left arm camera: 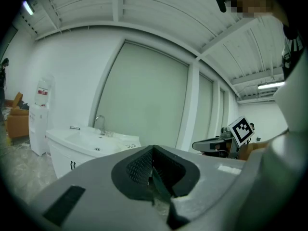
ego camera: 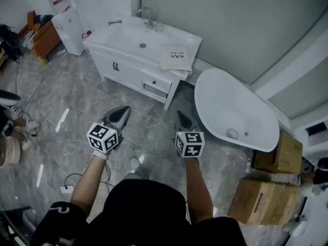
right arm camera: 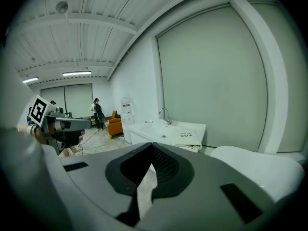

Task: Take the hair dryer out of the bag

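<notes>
- Water dispenser (ego camera: pixel 64 15): white, at the far left against the wall, just beside the left end of the vanity.
- Left tongs (ego camera: pixel 123 111): pressed together with nothing between them. Your left gripper view shows the pads meeting. You hold them over the grey marbled floor (ego camera: pixel 66 96), pointed toward the vanity and well apart from it.
- Vanity counter (ego camera: pixel 120 37): white, with 1 basin sunk in the top and a faucet (ego camera: pixel 147 15) at the back edge.
- Bag (ego camera: pixel 177 59): cream cloth with dark print, lying flat on the right end of the counter, its near edge drooping over the corner. Neither pair of tongs touches it. The hair dryer cannot be made out in any view.
- Right tongs (ego camera: pixel 180 116): also closed tight and empty, as your right gripper view shows. They sit about level with the left pair and point toward the gap between the vanity and the tub.
- Bathtub (ego camera: pixel 241 111): white, oval, freestanding, right of the vanity.
- Cardboard boxes (ego camera: pixel 264 201): 2 on the floor at the lower right, just past the tub.
</notes>
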`<state>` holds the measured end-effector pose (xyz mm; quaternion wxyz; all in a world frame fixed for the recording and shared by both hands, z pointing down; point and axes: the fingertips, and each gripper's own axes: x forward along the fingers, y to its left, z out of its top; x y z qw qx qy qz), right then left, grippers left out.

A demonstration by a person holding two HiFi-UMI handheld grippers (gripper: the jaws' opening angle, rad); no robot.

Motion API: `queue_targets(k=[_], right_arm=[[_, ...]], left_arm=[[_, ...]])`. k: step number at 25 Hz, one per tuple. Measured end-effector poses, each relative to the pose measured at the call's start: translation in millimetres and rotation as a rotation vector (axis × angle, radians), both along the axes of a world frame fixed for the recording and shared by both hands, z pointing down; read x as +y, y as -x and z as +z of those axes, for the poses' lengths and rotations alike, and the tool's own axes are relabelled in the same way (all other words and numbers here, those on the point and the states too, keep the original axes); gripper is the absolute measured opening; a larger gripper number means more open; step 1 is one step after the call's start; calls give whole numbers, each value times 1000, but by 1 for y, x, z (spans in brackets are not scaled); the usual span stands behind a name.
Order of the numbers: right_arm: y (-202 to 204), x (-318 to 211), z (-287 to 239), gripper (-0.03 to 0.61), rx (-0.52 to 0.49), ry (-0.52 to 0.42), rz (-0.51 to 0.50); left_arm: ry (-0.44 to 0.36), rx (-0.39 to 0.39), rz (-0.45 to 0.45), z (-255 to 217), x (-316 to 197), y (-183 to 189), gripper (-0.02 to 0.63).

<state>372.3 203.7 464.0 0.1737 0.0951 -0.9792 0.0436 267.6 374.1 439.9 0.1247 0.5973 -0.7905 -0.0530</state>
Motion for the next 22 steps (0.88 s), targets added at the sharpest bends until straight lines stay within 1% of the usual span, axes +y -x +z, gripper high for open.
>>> queue_targets(k=[5, 10, 16, 19, 22], right_arm=[[52, 9, 5, -5, 8, 11, -1], [85, 2, 10, -5, 24, 10, 13], [131, -34, 29, -5, 24, 22, 51], [166, -57, 35, -5, 8, 29, 67], [207, -90, 34, -5, -10, 34, 77]], left_arm=[[7, 18, 16, 13, 5, 56, -3], [11, 32, 38, 21, -4, 91, -3], [37, 31, 78, 39, -37, 132, -3], [55, 24, 94, 46, -57, 164, -3], [62, 10, 116, 46, -91, 201, -3]])
